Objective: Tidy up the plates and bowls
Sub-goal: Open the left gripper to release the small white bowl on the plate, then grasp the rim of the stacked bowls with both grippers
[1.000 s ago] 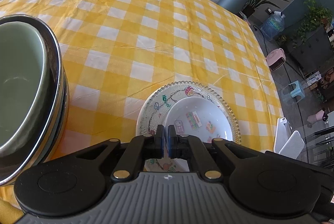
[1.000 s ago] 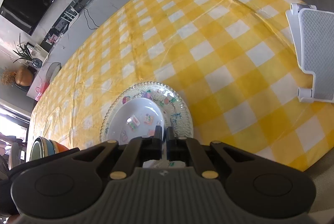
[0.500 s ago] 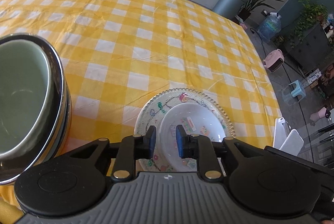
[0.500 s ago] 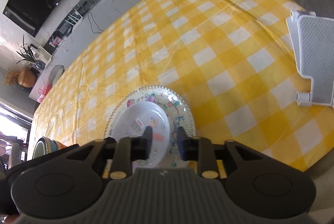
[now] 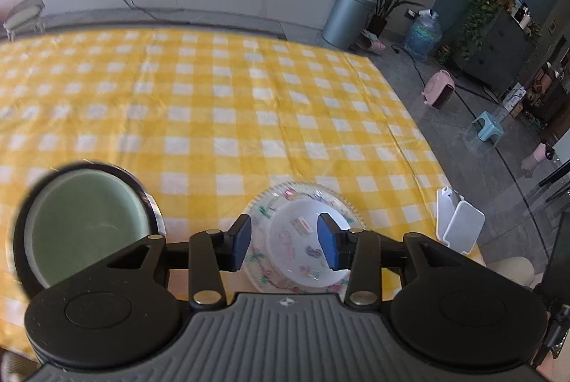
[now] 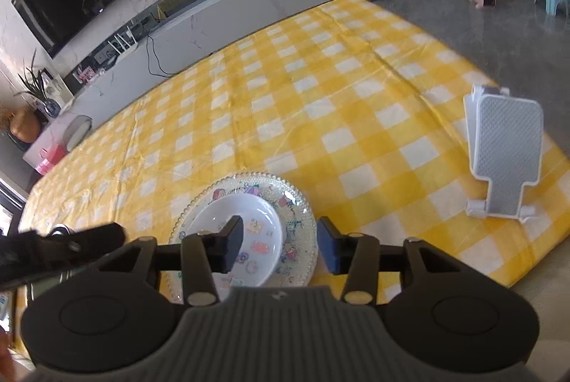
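The checked table (image 5: 221,104) carries a plate (image 6: 302,204) with a white bowl (image 6: 249,221) on it, near the front edge. A stack of bowls (image 5: 85,225) sits left, blurred, its lower bowls hidden. Both the left gripper (image 5: 284,239) and right gripper (image 6: 281,244) hang above with jaws spread, empty, covering the plate's near rim.

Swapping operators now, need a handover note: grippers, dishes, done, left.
Left gripper: open, empty, raised above the dishes.
Right gripper: open, empty, also above them.
White bowl sits in the patterned glass plate near the table's front edge.
Green bowl is nested in a dark-rimmed bowl stack to the left.
Done: bowl set on plate.
Left: possibly merging the two groups.
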### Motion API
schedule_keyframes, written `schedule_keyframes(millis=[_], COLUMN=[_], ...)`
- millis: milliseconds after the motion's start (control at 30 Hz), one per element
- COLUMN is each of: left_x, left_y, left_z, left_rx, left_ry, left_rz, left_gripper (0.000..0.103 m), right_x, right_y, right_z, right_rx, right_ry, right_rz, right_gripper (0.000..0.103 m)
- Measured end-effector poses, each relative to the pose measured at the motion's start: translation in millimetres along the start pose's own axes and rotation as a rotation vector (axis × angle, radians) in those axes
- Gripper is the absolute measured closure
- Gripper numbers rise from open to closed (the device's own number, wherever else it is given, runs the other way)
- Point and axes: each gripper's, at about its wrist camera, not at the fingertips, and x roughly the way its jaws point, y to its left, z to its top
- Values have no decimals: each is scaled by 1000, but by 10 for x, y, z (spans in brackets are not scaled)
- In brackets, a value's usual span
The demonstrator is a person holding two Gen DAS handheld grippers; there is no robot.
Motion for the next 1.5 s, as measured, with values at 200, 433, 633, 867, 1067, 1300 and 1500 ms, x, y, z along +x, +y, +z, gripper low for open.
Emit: schedule_keyframes(millis=[200, 433, 633, 867, 1067, 1300, 1500], left_x=[-413, -691, -672, -643, -493, -238, -49], left_y=[319, 782, 1140, 1545, 1770, 1876, 1889], left_z=[94, 116, 68, -49, -125, -188, -215], left_rx=[-26, -72, -132, -245, -334, -404, -418], left_ry=[-41, -82, -64, -56, -26, 29, 75], left_rz=[48, 181, 216, 188, 121, 55, 43], left_gripper=[41, 26, 26, 26, 26, 26, 32], right_x=[-98, -224, -190, -17, 213, 463, 599], right_y=[300, 810, 1219, 1455, 1545, 1531, 1504], right_z=[-128, -175, -211, -262, -346, -399, -409], right_rx=[49, 10, -22, -4, 11, 45, 67], right_ry=[65, 75, 104, 150, 202, 247, 276], right_rz=[130, 208, 252, 245, 213, 204, 219], right_gripper=[52, 36, 31, 31, 32, 34, 38])
